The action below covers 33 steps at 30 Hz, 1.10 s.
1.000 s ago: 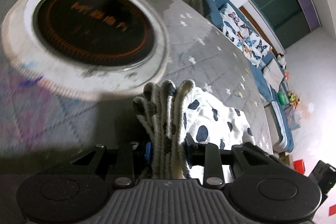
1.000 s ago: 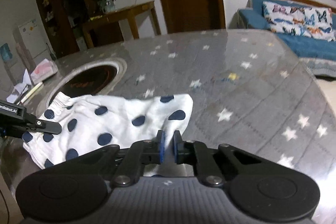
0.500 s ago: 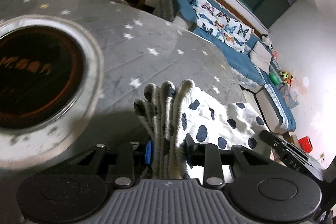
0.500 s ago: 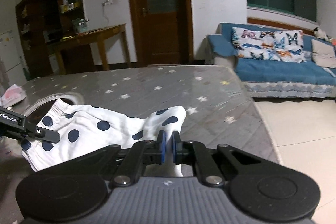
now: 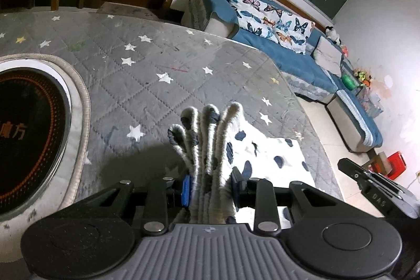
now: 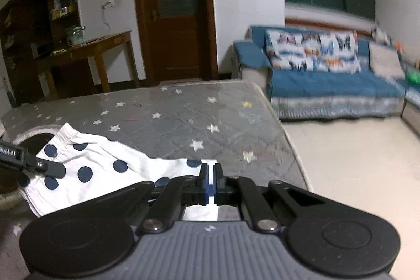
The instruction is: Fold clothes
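Note:
A white garment with navy polka dots (image 6: 99,169) hangs stretched between my two grippers above the grey star-patterned table cover (image 6: 183,117). My left gripper (image 5: 211,188) is shut on its bunched elastic waistband (image 5: 207,138), which sticks up in several folds between the jaws. The rest of the cloth (image 5: 267,156) trails to the right toward the other gripper (image 5: 372,193). My right gripper (image 6: 210,180) is shut on the hem end of the garment (image 6: 200,164). The left gripper's finger shows at the right wrist view's left edge (image 6: 34,164).
A round black cooktop with a pale rim (image 5: 34,127) is set into the table at left. The table's rounded edge (image 6: 288,138) drops to a tiled floor. A blue sofa with a butterfly cover (image 5: 278,25), a wooden side table (image 6: 92,54) and a door (image 6: 176,9) stand beyond.
Both grippers have swung to the right with the garment, away from the cooktop and toward the table's sofa-side edge. Both grips are unchanged.

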{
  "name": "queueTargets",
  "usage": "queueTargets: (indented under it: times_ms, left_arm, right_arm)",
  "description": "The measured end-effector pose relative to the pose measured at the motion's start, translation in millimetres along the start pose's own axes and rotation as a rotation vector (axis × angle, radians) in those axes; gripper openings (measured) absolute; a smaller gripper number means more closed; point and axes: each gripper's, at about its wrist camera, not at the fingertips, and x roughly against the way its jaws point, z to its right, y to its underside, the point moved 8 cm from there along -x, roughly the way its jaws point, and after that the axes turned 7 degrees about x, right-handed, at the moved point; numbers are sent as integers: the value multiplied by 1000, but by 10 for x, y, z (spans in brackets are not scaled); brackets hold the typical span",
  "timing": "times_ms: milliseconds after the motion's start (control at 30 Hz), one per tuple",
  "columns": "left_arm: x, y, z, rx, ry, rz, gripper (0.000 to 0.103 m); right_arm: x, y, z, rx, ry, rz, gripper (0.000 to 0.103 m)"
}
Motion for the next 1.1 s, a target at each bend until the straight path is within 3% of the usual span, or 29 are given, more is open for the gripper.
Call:
queueTargets:
  times_ms: [67,433,667,867,1100]
  left_arm:
    - [-56,0,-34,7,-12,-7,32]
    - [-211,34,-132,-3,-67,-22,33]
    - [-280,60,-154,-34,-101,-14,37]
    - [-273,80,-162,-69,-133,-3,50]
    - [-220,128,-197,-96,-157,14,60]
  right_arm:
    - [-36,35,22,30,37,-3,2]
    - [-165,282,-8,23,-2,-59,10]
    - [-180,409,-55,25,-17,-86,32]
    - [-87,481,-201,40,-51,-85,50]
    - [22,559,-414,104,-75,-84,61]
